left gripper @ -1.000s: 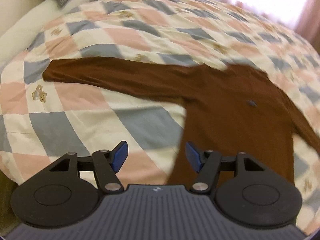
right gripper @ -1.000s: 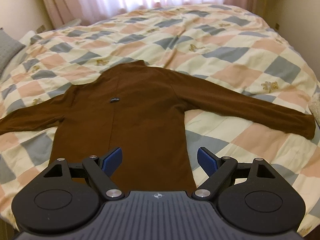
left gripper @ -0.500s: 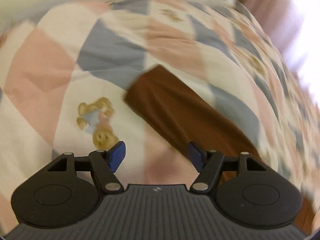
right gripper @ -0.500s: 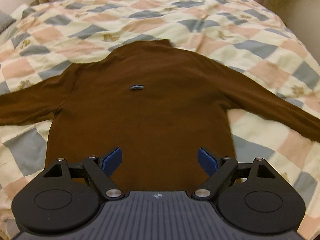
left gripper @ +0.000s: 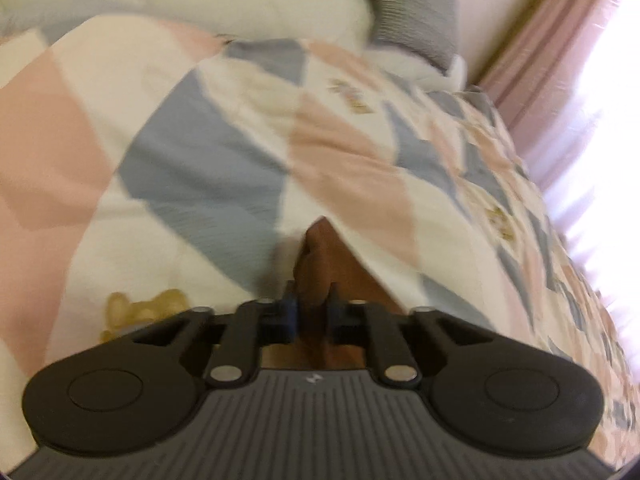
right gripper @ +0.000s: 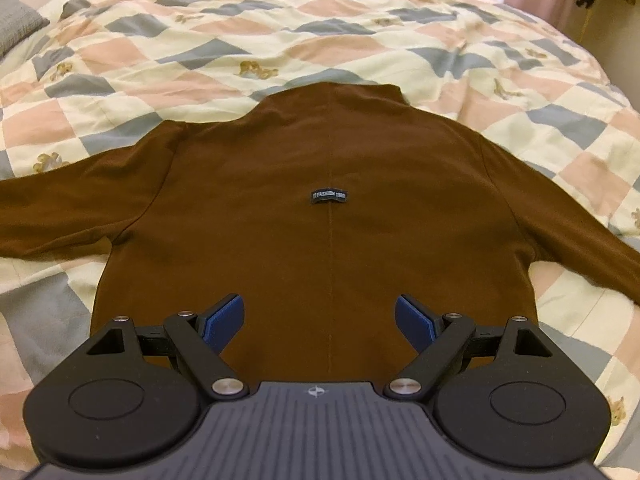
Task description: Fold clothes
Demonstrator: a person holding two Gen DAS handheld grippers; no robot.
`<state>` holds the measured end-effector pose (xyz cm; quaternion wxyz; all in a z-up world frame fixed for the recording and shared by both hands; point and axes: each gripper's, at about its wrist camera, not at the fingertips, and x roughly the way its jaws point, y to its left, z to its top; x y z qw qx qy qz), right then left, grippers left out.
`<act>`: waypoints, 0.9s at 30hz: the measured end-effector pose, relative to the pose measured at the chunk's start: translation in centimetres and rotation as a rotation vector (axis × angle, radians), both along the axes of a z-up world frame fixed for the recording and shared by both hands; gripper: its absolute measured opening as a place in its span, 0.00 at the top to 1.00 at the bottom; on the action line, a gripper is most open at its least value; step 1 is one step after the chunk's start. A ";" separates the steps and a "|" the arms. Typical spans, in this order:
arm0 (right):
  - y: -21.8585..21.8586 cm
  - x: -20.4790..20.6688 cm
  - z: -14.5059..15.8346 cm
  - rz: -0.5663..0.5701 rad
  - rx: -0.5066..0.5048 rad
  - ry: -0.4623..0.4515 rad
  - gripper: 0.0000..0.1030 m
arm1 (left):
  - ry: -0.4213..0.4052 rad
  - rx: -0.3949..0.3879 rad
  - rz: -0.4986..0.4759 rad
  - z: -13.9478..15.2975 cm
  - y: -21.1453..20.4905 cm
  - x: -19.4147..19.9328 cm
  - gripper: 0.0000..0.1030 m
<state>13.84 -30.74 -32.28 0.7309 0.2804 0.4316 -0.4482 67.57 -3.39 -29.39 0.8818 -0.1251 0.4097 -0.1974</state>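
here the left gripper (left gripper: 311, 312) has just clamped the brown sweater (right gripper: 328, 208) cuff, right gripper (right gripper: 319, 318) apart; its label (right gripper: 329, 196) is unreadable.

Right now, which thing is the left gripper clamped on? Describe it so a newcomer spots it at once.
Start at the bed with the checked quilt in pink, grey and cream. A brown long-sleeved top lies spread flat on it, arms out to both sides. The left gripper, whose jaws have just been closing, pinches the end of one sleeve: the only brown fabric against the pale quilt there.
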 end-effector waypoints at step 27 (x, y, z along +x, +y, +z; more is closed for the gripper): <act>-16.9 -27.0 -1.8 -0.241 0.267 -0.648 0.49 | -0.111 0.222 -1.156 -6.5 -27.3 -57.2 0.67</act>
